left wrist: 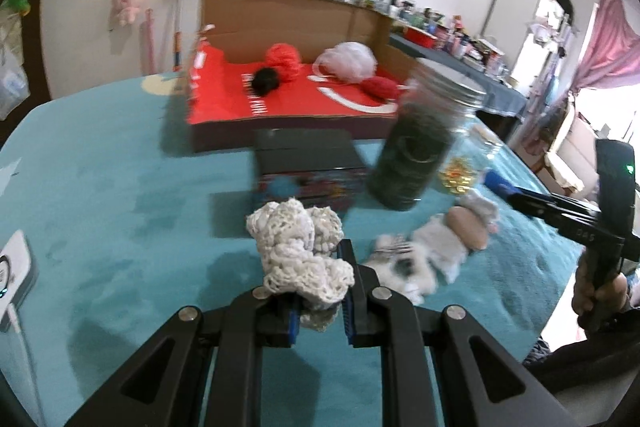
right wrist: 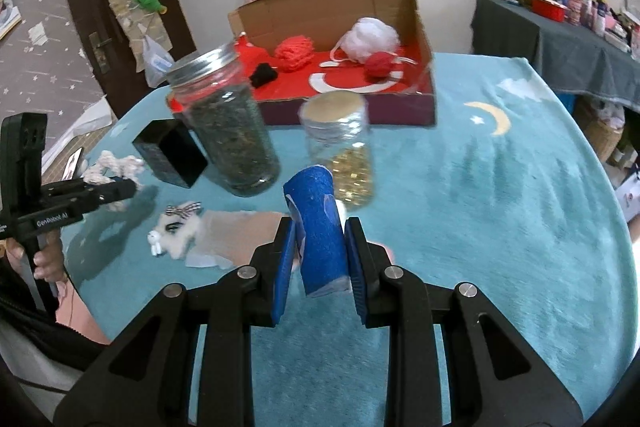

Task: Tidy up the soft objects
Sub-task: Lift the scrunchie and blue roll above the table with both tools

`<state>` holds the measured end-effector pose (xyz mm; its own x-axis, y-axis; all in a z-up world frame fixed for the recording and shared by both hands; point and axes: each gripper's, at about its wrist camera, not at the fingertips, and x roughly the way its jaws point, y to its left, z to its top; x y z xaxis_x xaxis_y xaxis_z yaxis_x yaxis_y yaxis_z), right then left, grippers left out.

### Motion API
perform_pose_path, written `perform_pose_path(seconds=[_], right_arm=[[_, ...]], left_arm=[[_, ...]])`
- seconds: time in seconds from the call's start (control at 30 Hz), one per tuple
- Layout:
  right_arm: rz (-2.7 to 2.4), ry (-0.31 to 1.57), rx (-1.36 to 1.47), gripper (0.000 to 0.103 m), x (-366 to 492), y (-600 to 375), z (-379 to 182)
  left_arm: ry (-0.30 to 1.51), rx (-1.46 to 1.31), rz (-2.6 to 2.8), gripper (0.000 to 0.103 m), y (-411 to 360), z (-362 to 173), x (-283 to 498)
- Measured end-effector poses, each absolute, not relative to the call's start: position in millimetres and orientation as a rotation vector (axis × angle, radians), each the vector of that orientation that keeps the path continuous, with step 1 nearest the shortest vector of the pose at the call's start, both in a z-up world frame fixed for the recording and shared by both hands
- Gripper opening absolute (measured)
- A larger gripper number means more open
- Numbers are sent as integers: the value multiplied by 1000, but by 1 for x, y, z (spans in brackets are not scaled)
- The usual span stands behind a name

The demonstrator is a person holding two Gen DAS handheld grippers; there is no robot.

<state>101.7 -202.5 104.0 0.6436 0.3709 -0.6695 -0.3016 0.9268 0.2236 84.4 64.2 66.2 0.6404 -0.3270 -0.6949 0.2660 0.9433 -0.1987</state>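
My left gripper (left wrist: 320,267) is shut on a white crocheted bundle (left wrist: 298,251), held just above the teal cloth. My right gripper (right wrist: 320,247) is shut on a rolled blue felt piece (right wrist: 318,227) that stands up between the pads. At the far side lies an open cardboard box (left wrist: 280,11) with a red floor; in it sit an orange-red yarn ball (left wrist: 283,58), a black pom-pom (left wrist: 265,81), a white mesh puff (left wrist: 350,61) and a red yarn ball (left wrist: 378,86). A small white plush toy with a striped bow (right wrist: 176,231) lies on the cloth between the two grippers.
A tall glass jar of dark dried leaves (right wrist: 230,131) and a smaller jar with gold bits (right wrist: 344,147) stand in front of the box. A black rectangular box (right wrist: 172,155) stands left of them. A white device (left wrist: 14,267) lies at the cloth's left edge.
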Motion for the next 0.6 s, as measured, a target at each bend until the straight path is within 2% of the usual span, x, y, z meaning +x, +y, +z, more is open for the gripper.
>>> perform_pose_path(seconds=[0.6], right_arm=[[344, 808, 90, 24, 142, -250, 98]], left_arm=[[833, 9, -311, 17, 118, 56, 136]])
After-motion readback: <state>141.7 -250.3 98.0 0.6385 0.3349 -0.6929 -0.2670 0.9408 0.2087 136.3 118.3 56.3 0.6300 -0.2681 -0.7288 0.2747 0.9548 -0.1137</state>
